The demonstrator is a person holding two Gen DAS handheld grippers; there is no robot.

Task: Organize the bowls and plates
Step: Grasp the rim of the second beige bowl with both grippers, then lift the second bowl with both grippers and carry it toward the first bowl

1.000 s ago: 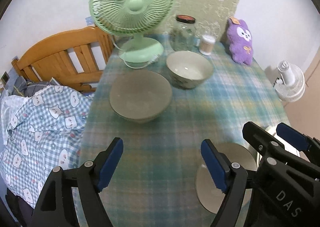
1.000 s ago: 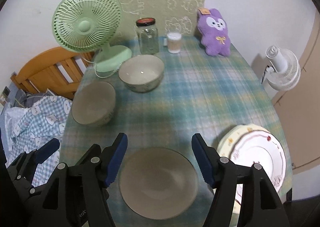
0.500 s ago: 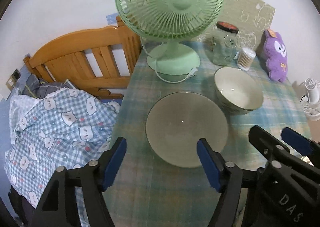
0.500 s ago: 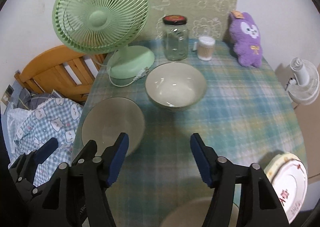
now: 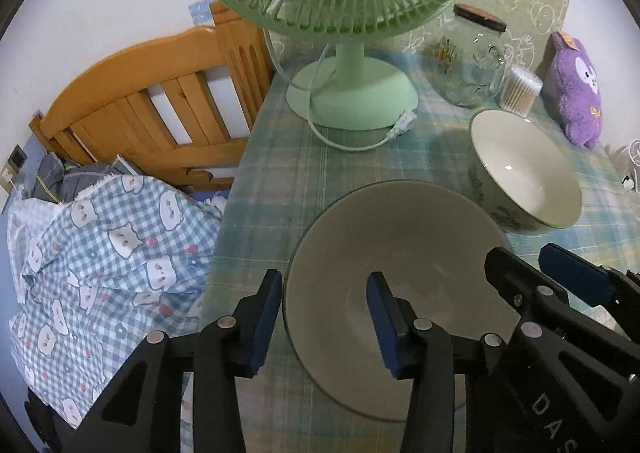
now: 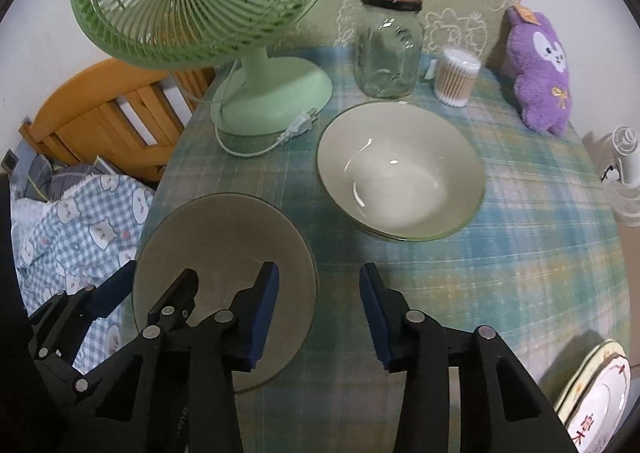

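- Left gripper [image 5: 324, 317]: jaws closing over near rim of grey bowl [image 5: 400, 281], pads not pressing yet.
- Right gripper [image 6: 318, 305]: jaws closing, nothing between, beside same bowl.
- Nothing stacked yet; 2 bowls apart on counter [image 6: 520, 253]: grey, white bowl [image 6: 400, 173].
- Plates [image 6: 596, 397]: approx. 2, stacked at the counter edge.

Black gripper [image 5: 324, 317] frames, silver rivets, blue pads [image 6: 264, 305], white "DAS" lettering.
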